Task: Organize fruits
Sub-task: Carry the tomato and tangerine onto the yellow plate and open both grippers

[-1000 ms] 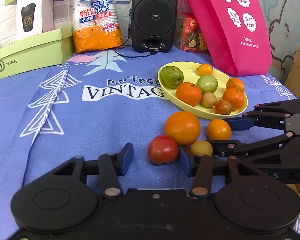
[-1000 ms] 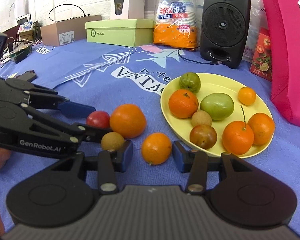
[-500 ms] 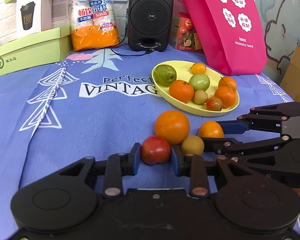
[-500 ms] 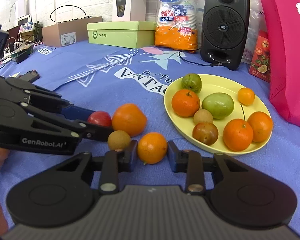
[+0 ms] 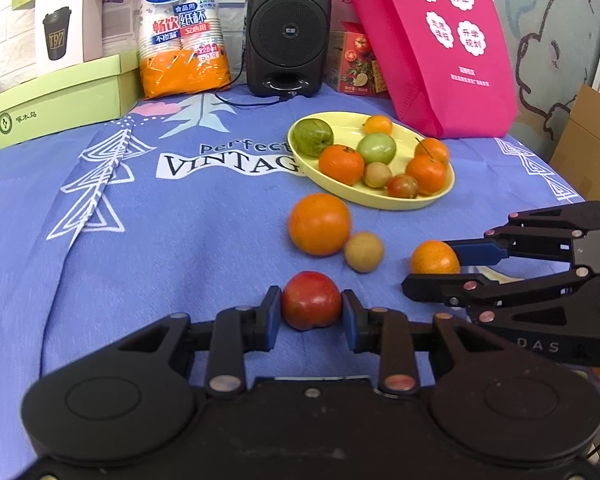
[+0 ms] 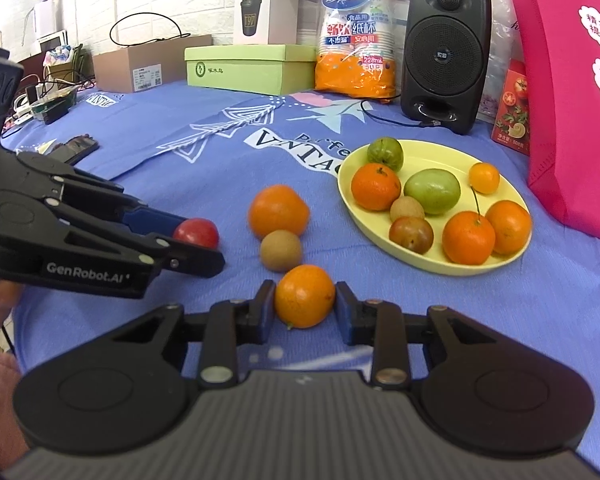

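Note:
My left gripper (image 5: 311, 312) is shut on a red tomato (image 5: 311, 300), also seen in the right wrist view (image 6: 196, 232). My right gripper (image 6: 305, 306) is shut on a small orange (image 6: 305, 295), which also shows in the left wrist view (image 5: 435, 258). Both fruits look raised off the blue cloth. A big orange (image 5: 319, 224) and a small brown fruit (image 5: 363, 251) lie on the cloth between the grippers and the yellow plate (image 5: 352, 192). The plate holds several oranges, green fruits and small brown ones.
A black speaker (image 5: 287, 28), a bag of paper cups (image 5: 182, 32), a green box (image 5: 60, 100) and a pink bag (image 5: 440, 48) stand along the back. A cable (image 5: 236, 100) runs from the speaker. A cardboard box (image 6: 148, 64) sits far left.
Both grippers have closed: the left on the tomato, the right on the small orange. Both have drawn back and up from the big orange and brown fruit, carrying their fruits.

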{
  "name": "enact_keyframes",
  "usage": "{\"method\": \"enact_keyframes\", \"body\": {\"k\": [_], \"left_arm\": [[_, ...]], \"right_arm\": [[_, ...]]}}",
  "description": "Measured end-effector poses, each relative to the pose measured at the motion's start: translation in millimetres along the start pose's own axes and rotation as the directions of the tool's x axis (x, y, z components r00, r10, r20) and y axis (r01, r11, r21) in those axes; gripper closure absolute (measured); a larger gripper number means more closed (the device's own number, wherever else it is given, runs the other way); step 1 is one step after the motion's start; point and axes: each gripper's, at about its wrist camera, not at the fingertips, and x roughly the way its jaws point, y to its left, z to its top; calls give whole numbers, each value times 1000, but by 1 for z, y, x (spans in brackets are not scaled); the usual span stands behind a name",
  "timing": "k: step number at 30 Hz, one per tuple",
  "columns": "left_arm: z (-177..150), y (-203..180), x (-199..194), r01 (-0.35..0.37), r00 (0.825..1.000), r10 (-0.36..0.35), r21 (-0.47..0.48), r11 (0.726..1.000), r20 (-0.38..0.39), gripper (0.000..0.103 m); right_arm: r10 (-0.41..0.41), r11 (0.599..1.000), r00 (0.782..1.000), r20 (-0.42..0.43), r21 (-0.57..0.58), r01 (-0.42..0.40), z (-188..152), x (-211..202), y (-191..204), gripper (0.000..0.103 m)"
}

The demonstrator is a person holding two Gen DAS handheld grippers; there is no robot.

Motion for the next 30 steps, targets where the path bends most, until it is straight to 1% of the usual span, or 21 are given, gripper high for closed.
{"method": "enact_keyframes", "body": {"k": [5, 10, 18, 22, 30], "left_arm": [[-6, -3, -10, 10, 1000, -10, 5, 1000, -4, 73], [-8, -6, -17, 19, 1000, -19, 3, 1000, -6, 73], [-5, -14, -30, 40, 999, -40, 24, 999, 17, 73], [1, -16, -37, 43, 998, -44, 36, 998, 39, 73], [23, -25, -48, 52, 994, -60, 83, 995, 90, 72]], "right_arm": [[8, 1000, 1000, 6, 23, -8, -9, -16, -4, 72], [-11, 999, 1000, 15, 32, 10, -16, -29, -7, 72], [-36, 998, 999, 34, 45, 34, -22, -48, -13, 72], [-42, 998, 998, 46, 42, 40, -22, -53, -16, 72], [-36, 999, 997, 71, 30, 34, -15, -58, -19, 72]]}}
